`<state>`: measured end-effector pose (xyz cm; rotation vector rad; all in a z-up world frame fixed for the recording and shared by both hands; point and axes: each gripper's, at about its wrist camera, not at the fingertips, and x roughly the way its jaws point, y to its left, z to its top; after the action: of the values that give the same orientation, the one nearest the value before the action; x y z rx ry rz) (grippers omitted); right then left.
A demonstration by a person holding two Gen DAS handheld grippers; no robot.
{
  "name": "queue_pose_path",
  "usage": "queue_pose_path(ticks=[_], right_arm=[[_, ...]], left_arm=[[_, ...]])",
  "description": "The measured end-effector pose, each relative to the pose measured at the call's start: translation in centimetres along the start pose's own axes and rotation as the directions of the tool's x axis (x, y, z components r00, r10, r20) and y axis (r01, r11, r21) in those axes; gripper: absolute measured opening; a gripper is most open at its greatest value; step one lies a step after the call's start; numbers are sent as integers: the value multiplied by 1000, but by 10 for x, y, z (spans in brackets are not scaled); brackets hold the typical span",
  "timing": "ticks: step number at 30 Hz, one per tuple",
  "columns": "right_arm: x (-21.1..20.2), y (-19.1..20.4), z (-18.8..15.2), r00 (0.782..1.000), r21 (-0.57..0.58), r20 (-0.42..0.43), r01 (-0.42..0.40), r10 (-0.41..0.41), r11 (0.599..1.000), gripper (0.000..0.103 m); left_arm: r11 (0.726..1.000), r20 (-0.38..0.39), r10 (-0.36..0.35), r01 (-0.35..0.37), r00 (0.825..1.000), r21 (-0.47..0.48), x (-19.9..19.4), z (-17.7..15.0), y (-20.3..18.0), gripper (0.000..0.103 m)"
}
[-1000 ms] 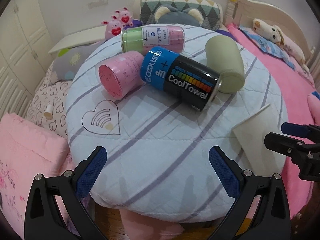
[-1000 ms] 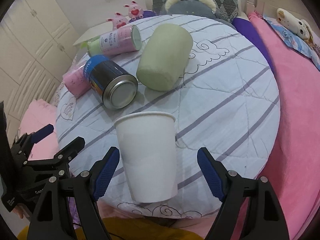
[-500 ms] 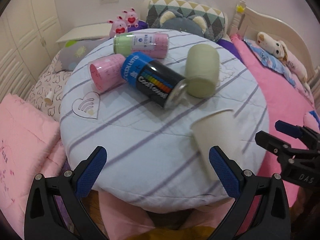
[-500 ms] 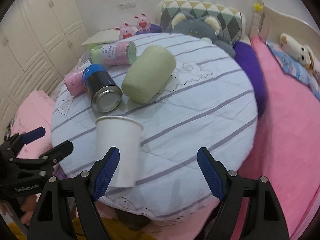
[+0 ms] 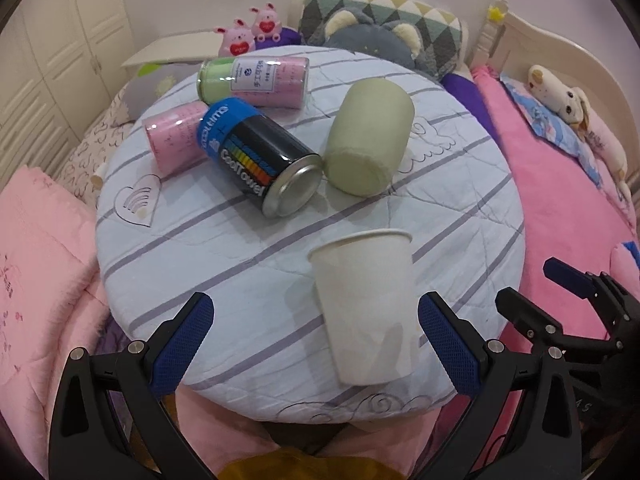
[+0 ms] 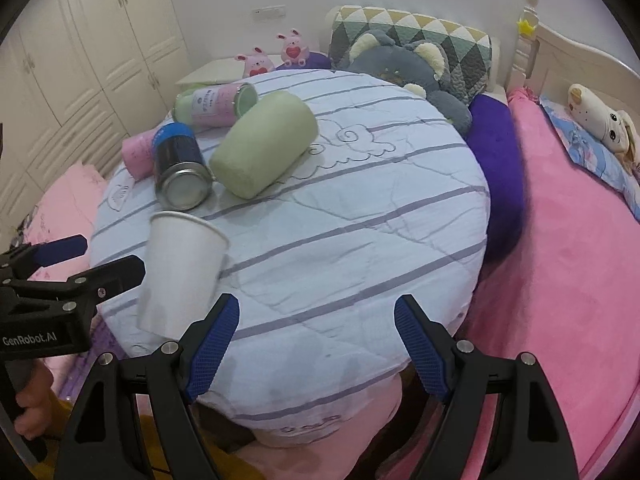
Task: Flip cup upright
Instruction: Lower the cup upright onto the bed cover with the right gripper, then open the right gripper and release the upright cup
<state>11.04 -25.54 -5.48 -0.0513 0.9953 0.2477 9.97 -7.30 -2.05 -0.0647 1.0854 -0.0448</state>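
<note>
White paper cup (image 5: 366, 312) stands upright, mouth up, near the front edge of the round quilted table (image 5: 460, 200). Left gripper (image 5: 316, 344): jaws spread wide, cup between the blue pads but closer to the right one; contact not discernible. Right gripper (image 6: 316, 346): released, jaws wide apart, nothing between them, cup off to its left. Farther back on the table, all on their sides: black-and-blue CoolTowel can (image 5: 258, 160), touching a pale green roll (image 5: 368, 138) and a pink roll (image 5: 174, 140); pink-and-green canister (image 5: 254, 80) behind them.
</note>
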Motion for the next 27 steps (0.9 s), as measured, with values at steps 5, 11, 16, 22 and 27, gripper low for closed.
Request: queue_pose_path(ticks=[5, 11, 16, 22, 27], right_arm=[[10, -8, 8, 1000, -20, 0, -26, 26, 999, 81], [24, -10, 17, 1000, -77, -5, -9, 9, 997, 81], [37, -15, 21, 1000, -86, -29, -8, 5, 996, 81], [52, -21, 20, 998, -89, -54, 15, -20, 996, 81], [62, -25, 20, 996, -64, -84, 6, -11, 998, 81]], left_arm=[[1000, -26, 22, -23, 999, -16, 11, 6, -11, 102], [999, -59, 38, -40, 998, -36, 25, 11, -13, 102], [998, -80, 48, -51, 996, -34, 38, 17, -17, 102], [998, -98, 64, -67, 993, -22, 50, 19, -19, 101], [999, -136, 13, -19, 991, -44, 57, 22, -12, 77]])
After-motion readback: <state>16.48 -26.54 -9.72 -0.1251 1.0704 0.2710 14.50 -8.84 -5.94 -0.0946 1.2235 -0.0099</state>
